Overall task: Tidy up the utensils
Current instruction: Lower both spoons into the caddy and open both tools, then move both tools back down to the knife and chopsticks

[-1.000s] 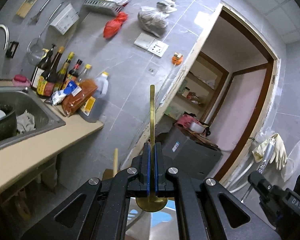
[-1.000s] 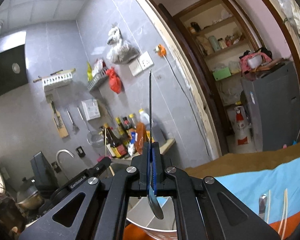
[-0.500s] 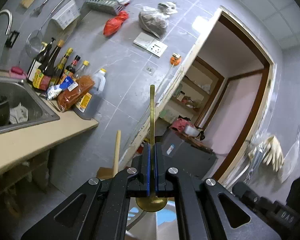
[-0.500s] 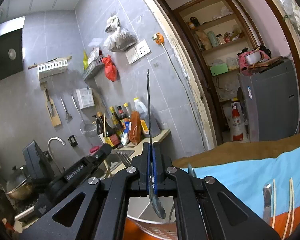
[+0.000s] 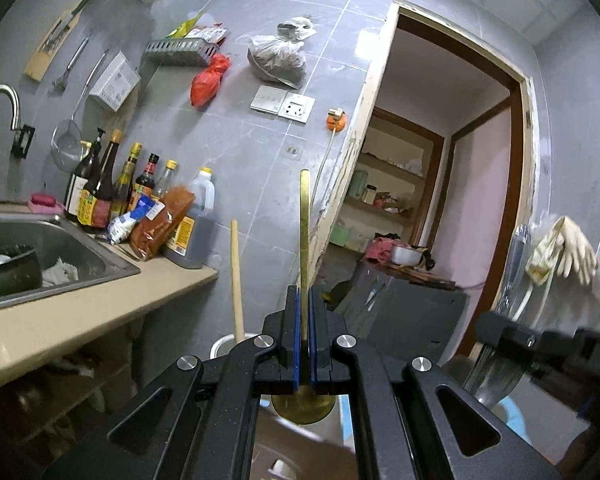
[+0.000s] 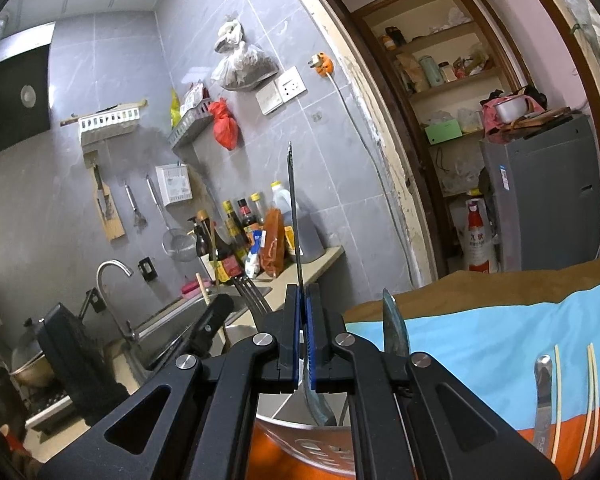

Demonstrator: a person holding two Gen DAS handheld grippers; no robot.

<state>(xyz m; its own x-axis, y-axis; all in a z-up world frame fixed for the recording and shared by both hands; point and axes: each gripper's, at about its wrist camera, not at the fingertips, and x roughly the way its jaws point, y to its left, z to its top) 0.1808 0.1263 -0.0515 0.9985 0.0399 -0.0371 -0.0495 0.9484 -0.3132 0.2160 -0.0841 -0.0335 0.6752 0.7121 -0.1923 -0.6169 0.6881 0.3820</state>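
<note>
Kitchen; gold spoon (image 5: 304, 240) and silver spoon (image 6: 294, 216) clamped upright between jaws.

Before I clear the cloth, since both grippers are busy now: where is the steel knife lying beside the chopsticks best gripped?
Probably on the steel knife handle's near half, from above, fingers straddling its width. It lies flat, lengthwise toward the camera, with a chopstick close on its right, so a side approach looks cramped.

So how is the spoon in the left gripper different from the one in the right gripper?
The left gripper holds a gold spoon; the right gripper holds a silver spoon. The gold bowl looks round, the silver one narrower. Both stand handle-up, bowl-down, clamped between shut jaws.
</note>
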